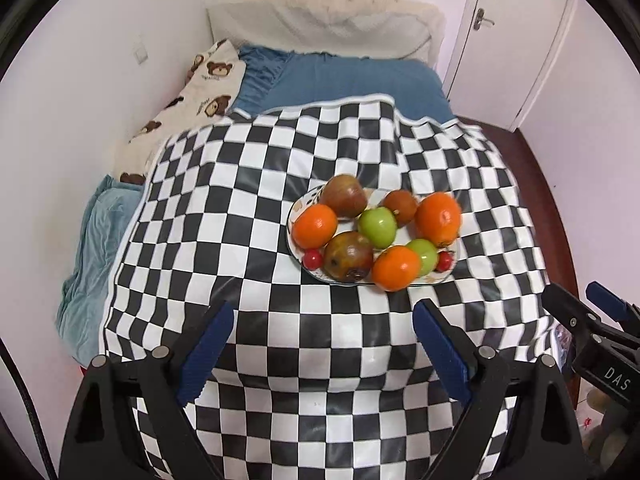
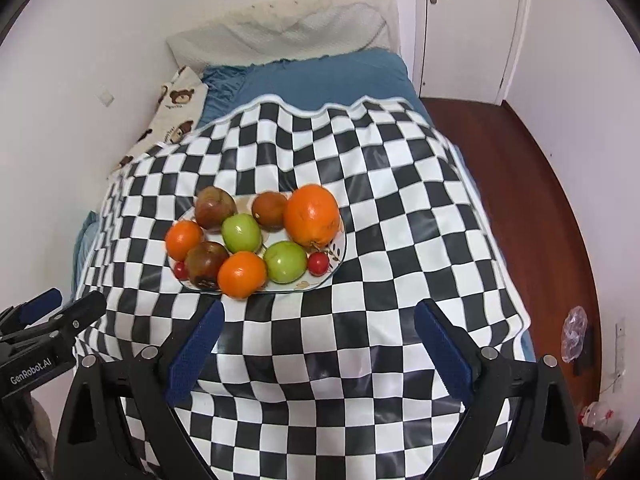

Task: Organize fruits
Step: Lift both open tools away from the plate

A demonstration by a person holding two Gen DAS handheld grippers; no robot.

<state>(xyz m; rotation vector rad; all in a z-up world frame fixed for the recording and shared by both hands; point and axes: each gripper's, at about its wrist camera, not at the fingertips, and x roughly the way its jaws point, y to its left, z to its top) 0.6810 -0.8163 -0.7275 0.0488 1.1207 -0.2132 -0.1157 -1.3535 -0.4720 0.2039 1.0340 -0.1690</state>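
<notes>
A white patterned plate point(image 1: 299, 209) point(image 2: 337, 257) rests on the checkered cloth and holds all the fruit. On it lie three oranges point(image 1: 438, 218) point(image 2: 312, 212), two green apples point(image 1: 377, 227) point(image 2: 241, 233), three brownish-red fruits point(image 1: 347, 256) point(image 2: 206, 264) and two small red ones point(image 1: 313, 259) point(image 2: 318, 263). My left gripper point(image 1: 324, 307) point(image 2: 78, 298) hovers open over the cloth, nearer than the plate, with nothing between its blue pads point(image 1: 208, 344). My right gripper point(image 2: 320, 308) point(image 1: 572, 290) hangs beside it, also open and empty.
The black-and-white checkered cloth point(image 1: 248, 200) point(image 2: 420, 220) covers a bed with a blue sheet point(image 1: 352, 80). A bear-print pillow point(image 1: 200, 92) lies by the left wall. A white door point(image 2: 468, 20) and the wooden floor point(image 2: 532, 180) are to the right, with a plastic bag point(image 2: 575, 334) on the floor.
</notes>
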